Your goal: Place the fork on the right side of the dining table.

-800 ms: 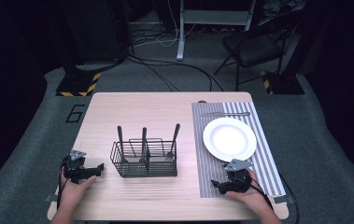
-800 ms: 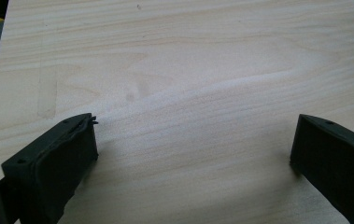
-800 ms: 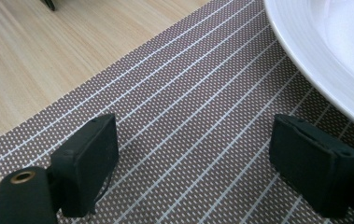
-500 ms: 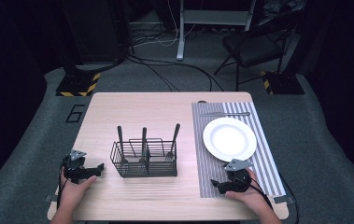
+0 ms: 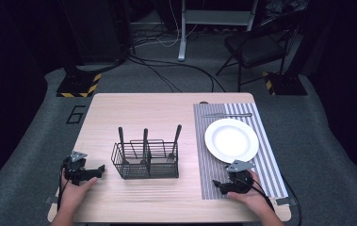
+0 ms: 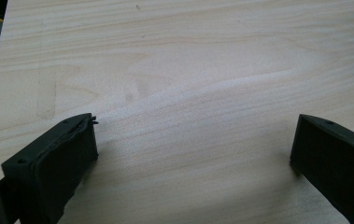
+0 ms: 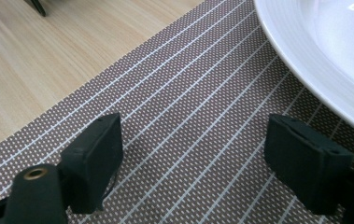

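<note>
Cutlery [image 5: 145, 141] stands in the wire basket [image 5: 145, 160] mid-tabletop; both grippers, left [image 6: 191, 149] and right [image 7: 193, 154], rest released near the front edge. Tall handles could tip the basket if snagged.

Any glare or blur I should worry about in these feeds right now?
High view: soft, surroundings dark, table evenly lit. Right gripper view: sharp placemat, bright glare on the plate. Left gripper view: wood grain clear, soft shadows beside the black jaws.
</note>
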`<action>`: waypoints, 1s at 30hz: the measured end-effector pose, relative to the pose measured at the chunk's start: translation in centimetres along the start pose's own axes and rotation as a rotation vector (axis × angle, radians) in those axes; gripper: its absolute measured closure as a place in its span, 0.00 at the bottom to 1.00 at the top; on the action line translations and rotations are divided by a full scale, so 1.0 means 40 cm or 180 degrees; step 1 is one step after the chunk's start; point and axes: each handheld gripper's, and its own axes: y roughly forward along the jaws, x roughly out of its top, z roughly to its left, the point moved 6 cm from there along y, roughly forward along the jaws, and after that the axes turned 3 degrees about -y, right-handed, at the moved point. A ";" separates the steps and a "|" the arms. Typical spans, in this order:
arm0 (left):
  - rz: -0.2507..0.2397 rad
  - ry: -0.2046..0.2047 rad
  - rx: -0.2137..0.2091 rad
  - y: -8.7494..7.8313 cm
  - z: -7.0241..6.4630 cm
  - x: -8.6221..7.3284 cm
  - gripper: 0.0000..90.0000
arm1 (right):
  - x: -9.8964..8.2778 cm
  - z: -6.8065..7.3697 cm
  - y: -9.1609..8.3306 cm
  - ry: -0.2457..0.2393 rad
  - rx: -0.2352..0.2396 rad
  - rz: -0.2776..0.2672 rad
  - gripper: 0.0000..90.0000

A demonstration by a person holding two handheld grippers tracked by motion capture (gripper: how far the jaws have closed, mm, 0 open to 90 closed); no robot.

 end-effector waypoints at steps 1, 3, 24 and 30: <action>0.0000 -0.0001 0.0000 0.000 0.000 0.000 0.00 | 0.001 0.000 0.000 0.0015 -0.0015 -0.0013 0.26; 0.0000 0.0000 0.0000 0.000 0.000 0.000 0.00 | 0.002 -0.001 -0.002 0.0015 -0.0018 0.0005 0.31; 0.0003 0.0010 -0.0007 0.000 -0.001 0.000 0.00 | 0.103 0.029 -0.058 0.0284 0.0185 -0.0206 0.34; 0.0002 0.0013 -0.0008 0.000 -0.001 0.000 0.00 | 0.134 0.034 -0.074 0.0194 0.0180 -0.0253 0.34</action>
